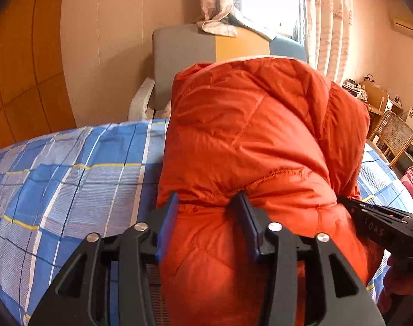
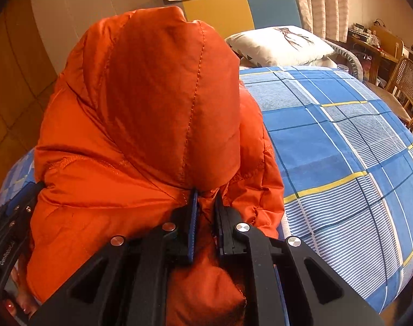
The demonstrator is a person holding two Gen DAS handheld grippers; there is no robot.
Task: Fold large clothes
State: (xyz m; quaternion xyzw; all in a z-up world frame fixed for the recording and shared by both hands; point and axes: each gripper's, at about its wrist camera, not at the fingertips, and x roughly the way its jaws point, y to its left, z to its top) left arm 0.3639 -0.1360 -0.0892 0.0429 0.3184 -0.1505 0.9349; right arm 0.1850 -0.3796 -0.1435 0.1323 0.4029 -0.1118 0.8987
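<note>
An orange down jacket (image 1: pixel 255 141), hood (image 2: pixel 163 103) uppermost, stands bunched at the near edge of a bed between two hand-held tongs. The left tongs (image 1: pixel 210 203) are spread about a thick roll of quilted fabric at the jacket's lower edge; whether the blue pads (image 1: pixel 168 217) press on it cannot be told. The right tongs (image 2: pixel 206 201) are nearly pressed together, pinching a gather of fabric just below the hood.

The likely trouble: with only one narrow pinch secure, the slick, puffy shell could slide out of the loose left side, and the jacket would slump sideways off its fold line, or over the bed's edge. The trapped down may also spring the layers open once released. A hard pull on the thin gather could strain the seam stitching.

The bed carries a blue plaid sheet (image 2: pixel 342 141) with white and yellow lines, soft and slightly rounded, poor for crisp creases. A white pillow (image 2: pixel 282 44) lies at its far end by a grey, yellow and blue headboard (image 1: pixel 206 46). Patterned curtains (image 1: pixel 325 27) frame a bright window; a cane chair (image 2: pixel 407 78) and cluttered desk (image 2: pixel 369 43) stand beyond.
</note>
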